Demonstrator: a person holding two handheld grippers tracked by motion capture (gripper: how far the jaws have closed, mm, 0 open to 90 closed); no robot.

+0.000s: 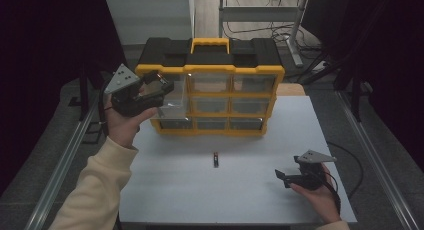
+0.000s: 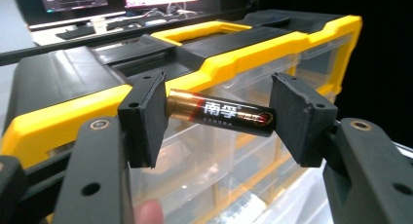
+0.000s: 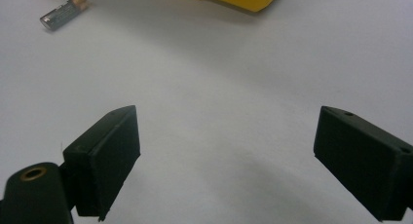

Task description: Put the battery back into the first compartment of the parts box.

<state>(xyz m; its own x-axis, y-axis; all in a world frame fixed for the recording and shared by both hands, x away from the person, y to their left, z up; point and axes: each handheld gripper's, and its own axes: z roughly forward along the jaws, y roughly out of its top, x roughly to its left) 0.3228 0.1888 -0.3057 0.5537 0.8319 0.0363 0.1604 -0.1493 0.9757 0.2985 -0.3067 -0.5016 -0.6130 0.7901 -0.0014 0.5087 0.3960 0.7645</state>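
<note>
Seen from above: white table [image 1: 250,200] w/ a yellow-and-black organizer case [image 1: 210,85] standing upright at its far edge, clear drawers facing the person. Left gripper [image 1: 162,87] is raised at the case's upper left corner, just beside the top-left drawer. Its jaws are clamped end-to-end on a black-and-gold AA battery [image 2: 220,113], held crosswise in front of the case's yellow top rim. In the left gripper view the case sits right behind the battery; black lid and yellow handle [image 2: 195,30] above.

Right gripper [image 1: 283,176] rests low near the table's front right corner, jaws spread wide w/ nothing between them, bare tabletop under it. A 2nd battery [image 1: 216,159] lies loose mid-table, between case and front edge, well apart from both grippers. Open white surface all around it. Metal rails [image 1: 65,160] run along both table sides.
</note>
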